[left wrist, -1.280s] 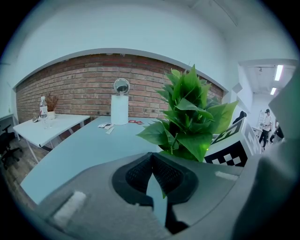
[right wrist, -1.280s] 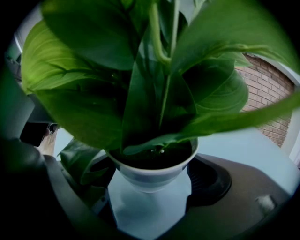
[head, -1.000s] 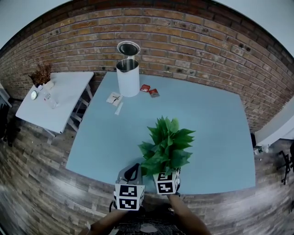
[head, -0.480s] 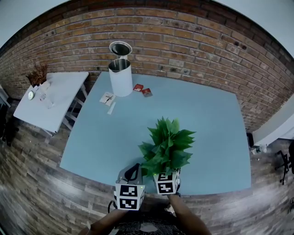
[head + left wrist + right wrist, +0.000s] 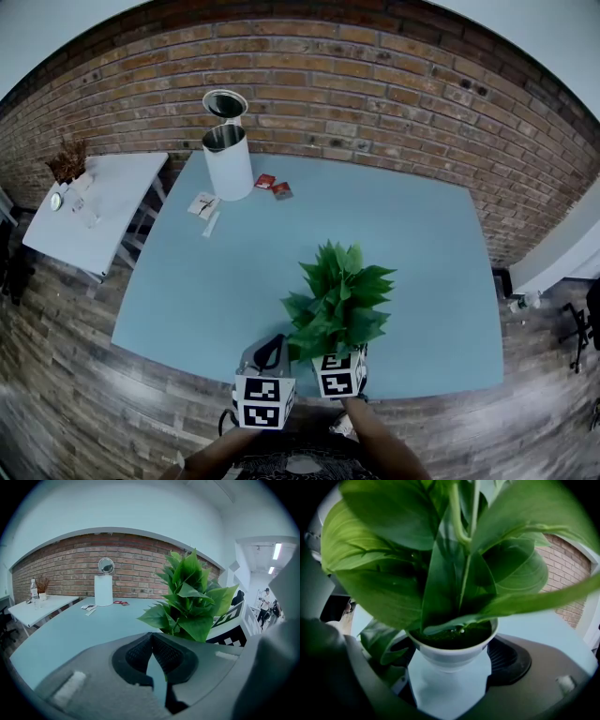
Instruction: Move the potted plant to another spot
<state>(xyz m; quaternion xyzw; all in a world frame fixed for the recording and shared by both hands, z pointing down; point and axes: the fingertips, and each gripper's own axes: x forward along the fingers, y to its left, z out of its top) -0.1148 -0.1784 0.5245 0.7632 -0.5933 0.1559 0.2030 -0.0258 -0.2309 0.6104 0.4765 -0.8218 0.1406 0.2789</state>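
The potted plant [image 5: 337,295] has broad green leaves and a small white pot [image 5: 452,651]. It is over the near edge of the light-blue table [image 5: 422,253]. My right gripper [image 5: 340,356] is shut on the pot, one jaw on each side of it, and the leaves hide most of the pot from above. Whether the pot rests on the table cannot be told. My left gripper [image 5: 269,354] is just left of the plant, shut with nothing in it. In the left gripper view its pads [image 5: 161,651] meet, and the plant [image 5: 190,599] stands to the right.
A white cylindrical bin [image 5: 228,161] with a raised round lid [image 5: 224,103] stands at the table's far left, with red packets [image 5: 273,186] and white papers [image 5: 204,206] beside it. A white side table [image 5: 94,211] stands to the left. A brick wall [image 5: 375,84] runs behind.
In the head view the table, bin and side table have slid left and slightly away. Both grippers and the plant keep their place in that view.
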